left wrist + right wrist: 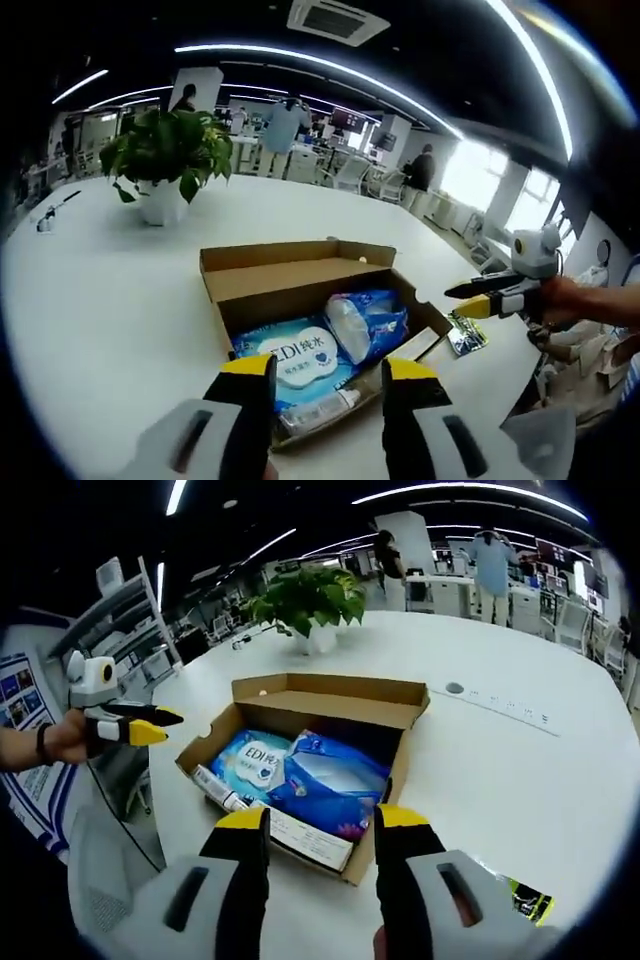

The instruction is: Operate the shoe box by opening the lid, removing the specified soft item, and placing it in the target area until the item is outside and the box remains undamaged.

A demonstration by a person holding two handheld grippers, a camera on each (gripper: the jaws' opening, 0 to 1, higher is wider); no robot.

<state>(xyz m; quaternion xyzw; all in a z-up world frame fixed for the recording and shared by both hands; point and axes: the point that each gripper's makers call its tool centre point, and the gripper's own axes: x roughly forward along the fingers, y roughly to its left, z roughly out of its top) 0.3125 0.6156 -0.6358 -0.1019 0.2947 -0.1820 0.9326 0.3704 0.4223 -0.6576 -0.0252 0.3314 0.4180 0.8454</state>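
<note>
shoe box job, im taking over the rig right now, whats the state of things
Left hand-held gripper: open, empty, above the near edge of the shoe box.
Right hand-held gripper: open, empty, at the other side.
Box sits on the white table, lid already open.
Inside: a blue wipes pack, a blue plastic bag and a small tube.
Left: lift out the soft item and place it outside the box.

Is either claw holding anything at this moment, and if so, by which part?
Nothing is held. The left claw and right claw both stand open with empty gaps, above the open shoe box; the wet-wipes pack lies inside, untouched.
</note>
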